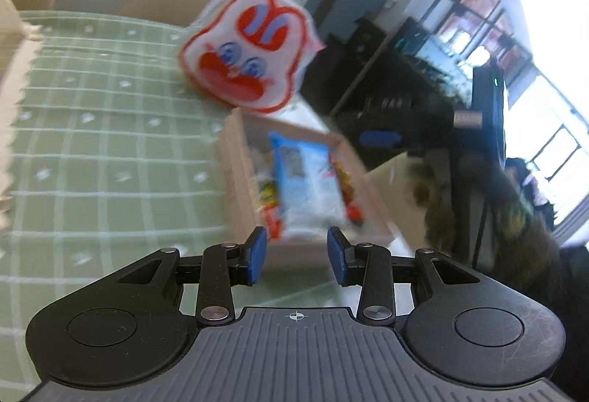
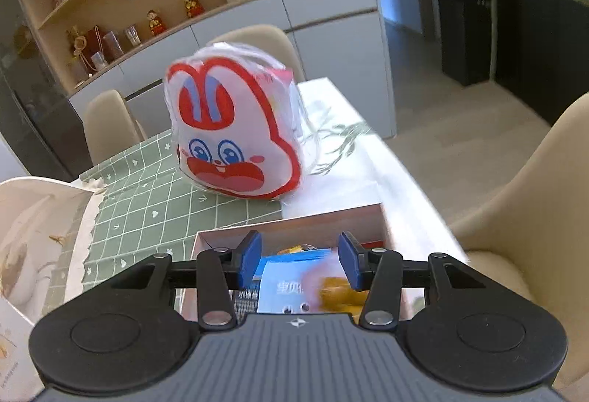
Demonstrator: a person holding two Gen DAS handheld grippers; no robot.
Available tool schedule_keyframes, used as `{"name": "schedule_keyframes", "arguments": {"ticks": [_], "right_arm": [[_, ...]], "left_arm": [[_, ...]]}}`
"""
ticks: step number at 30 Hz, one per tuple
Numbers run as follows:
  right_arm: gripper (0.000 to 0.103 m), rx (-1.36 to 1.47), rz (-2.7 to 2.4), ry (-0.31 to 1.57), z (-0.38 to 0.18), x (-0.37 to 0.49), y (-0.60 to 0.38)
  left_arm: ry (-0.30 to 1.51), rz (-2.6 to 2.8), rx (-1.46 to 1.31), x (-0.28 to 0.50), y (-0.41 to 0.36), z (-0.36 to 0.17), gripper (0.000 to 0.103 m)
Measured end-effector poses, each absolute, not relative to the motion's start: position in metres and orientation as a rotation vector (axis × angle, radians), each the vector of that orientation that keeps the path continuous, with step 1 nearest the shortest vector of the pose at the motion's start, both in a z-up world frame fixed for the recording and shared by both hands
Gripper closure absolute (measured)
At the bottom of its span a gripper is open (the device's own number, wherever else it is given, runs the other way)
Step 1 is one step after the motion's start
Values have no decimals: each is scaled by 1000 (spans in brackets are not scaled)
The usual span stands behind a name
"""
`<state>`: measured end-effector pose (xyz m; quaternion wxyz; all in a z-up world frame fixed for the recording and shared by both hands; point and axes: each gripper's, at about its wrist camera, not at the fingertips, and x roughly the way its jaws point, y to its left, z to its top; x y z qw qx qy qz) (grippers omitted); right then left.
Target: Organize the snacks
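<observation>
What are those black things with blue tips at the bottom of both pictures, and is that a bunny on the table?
Those are two grabbing tools, one in each of a person's hands. Each has a small camera looking out along its two fingers, so one picture comes from the left gripper and the other from the right gripper. The blue tips are soft pads for pinching. Both tools are open and hold nothing. Yes, the bunny bag is a clear bag with a rabbit face, sitting on the green checked tablecloth. Next to it is a cardboard box with snacks inside, among them a light blue packet. The left picture is blurry, so the other snacks are hard to name.
</observation>
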<state>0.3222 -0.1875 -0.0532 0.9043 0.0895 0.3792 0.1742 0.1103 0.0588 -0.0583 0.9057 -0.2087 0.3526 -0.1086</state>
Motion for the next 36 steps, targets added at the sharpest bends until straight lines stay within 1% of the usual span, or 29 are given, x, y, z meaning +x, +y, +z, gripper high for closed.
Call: {"name": "schedule_keyframes", "arguments": {"ticks": [2,5,7,8,10,14,15,16,18,21,25,29,36], "right_arm": [[55,238,372,795,-55,323,-191],[50,271,384,780,-46,305,-200],[40,238,374,745,-33,279,-207],[37,211,367,722,-25,260,-211],[29,159,354,673,-8,222,-218],[21,92,356,605,15,150,-228],[19,90,359,601,18,135,-231],[18,92,364,605,20,121,-233],[18,100,370,631,19,96,-237],[18,94,368,673,9,67,-239],[18,77,308,721,-6,44,-240],[18,103,303,743,-12,34,-242],[18,64,311,772,-20,29,-231]], "left_arm": [[726,-175,-391,100,62,-58,63],[715,-127,-356,86,64,-51,63],[701,-133,-346,82,59,-44,63],[690,-150,-335,79,54,-38,63],[670,-186,-303,74,42,-28,63],[662,-246,-209,55,14,-10,65],[662,-251,-189,51,9,-8,70],[664,-255,-170,47,2,-6,79],[669,-273,-157,36,-7,-2,84],[679,-277,-160,22,-16,-1,85],[691,-207,-88,12,-29,1,85],[723,-228,-89,11,-34,0,86],[764,-219,-99,9,-36,-3,86]]}}
